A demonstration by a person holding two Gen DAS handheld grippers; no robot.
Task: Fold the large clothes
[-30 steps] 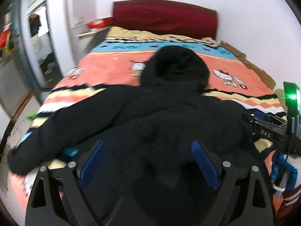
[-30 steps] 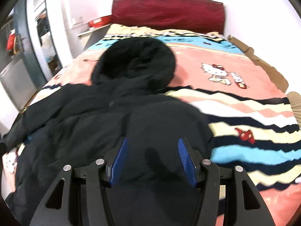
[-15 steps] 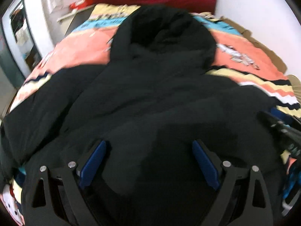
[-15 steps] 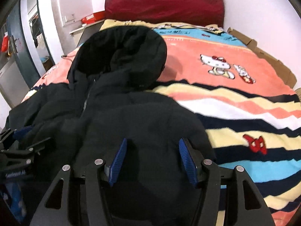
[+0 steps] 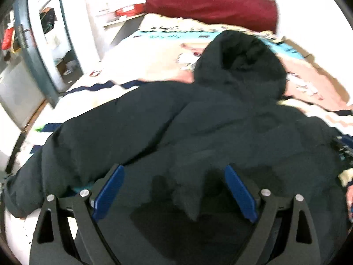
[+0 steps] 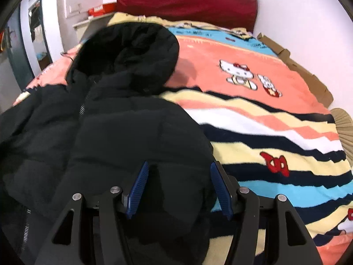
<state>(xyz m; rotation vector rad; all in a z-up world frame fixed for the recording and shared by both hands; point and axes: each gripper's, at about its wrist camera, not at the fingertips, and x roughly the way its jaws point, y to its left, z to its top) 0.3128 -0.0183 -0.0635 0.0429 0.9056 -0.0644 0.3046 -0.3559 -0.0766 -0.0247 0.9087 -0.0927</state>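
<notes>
A black hooded puffer jacket (image 5: 220,132) lies spread on the bed, hood (image 5: 242,61) toward the headboard. Its left sleeve (image 5: 55,165) stretches out to the bed's left edge. My left gripper (image 5: 174,190) hangs open wide over the jacket's lower body, with nothing between its pads. In the right wrist view the jacket (image 6: 132,132) has its right side folded in, and the zipper (image 6: 82,108) shows. My right gripper (image 6: 178,187) is half open over that folded edge. Puffy fabric sits between its fingers, but the pads do not pinch it.
A striped cartoon-cat blanket (image 6: 264,121) covers the bed, bare to the right of the jacket. A dark red headboard (image 6: 187,2) stands at the far end. Cardboard (image 6: 308,79) lines the right wall. A nightstand (image 6: 88,24) and a doorway (image 5: 55,44) are on the left.
My left gripper has swung left and sunk, so the hood now sits right of centre and the left sleeve shows. My right gripper has come lower over the jacket's folded edge.
</notes>
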